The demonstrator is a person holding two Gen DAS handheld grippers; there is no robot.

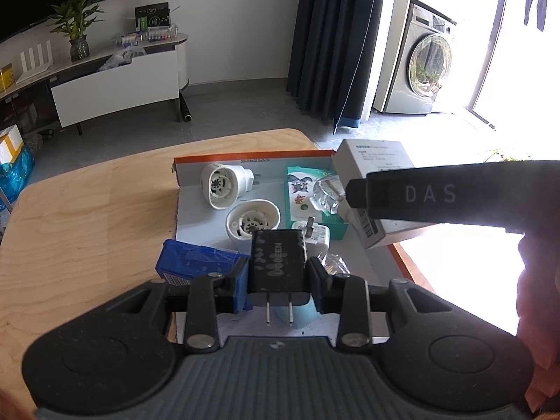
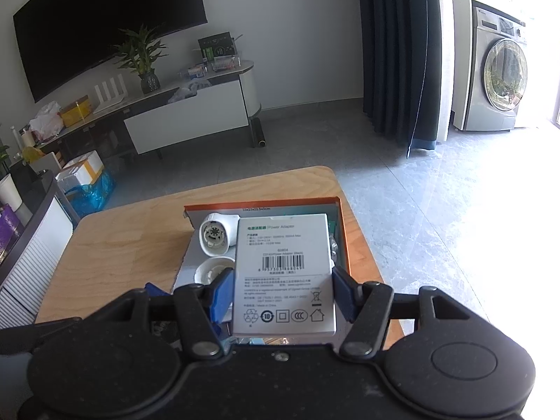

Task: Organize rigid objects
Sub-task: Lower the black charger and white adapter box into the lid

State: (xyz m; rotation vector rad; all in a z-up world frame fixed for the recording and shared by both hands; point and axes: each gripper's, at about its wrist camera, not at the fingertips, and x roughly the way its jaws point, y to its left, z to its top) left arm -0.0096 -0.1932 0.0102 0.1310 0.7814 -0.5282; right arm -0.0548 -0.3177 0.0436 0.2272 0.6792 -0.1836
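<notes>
My left gripper (image 1: pixel 278 273) is shut on a black UGREEN charger (image 1: pixel 278 262), prongs pointing back at the camera, held above the near end of an orange-rimmed cardboard tray (image 1: pixel 252 156). My right gripper (image 2: pixel 281 290) is shut on a white power adapter box (image 2: pixel 285 273) and holds it over the same tray (image 2: pixel 260 206). In the left wrist view the box (image 1: pixel 376 161) and the right gripper's black body (image 1: pixel 444 194) are at the right. The tray holds two white round plug devices (image 1: pixel 224 185) (image 1: pixel 252 222), a green card pack (image 1: pixel 304 192), a clear plastic piece (image 1: pixel 329 194) and a white plug (image 1: pixel 316 234).
A blue box (image 1: pixel 196 262) lies at the tray's near left corner on the wooden table (image 1: pixel 87 217). Beyond the table are a TV stand (image 2: pixel 182 112), a dark curtain (image 2: pixel 395 52) and a washing machine (image 2: pixel 497 70). The table's right edge is close to the tray.
</notes>
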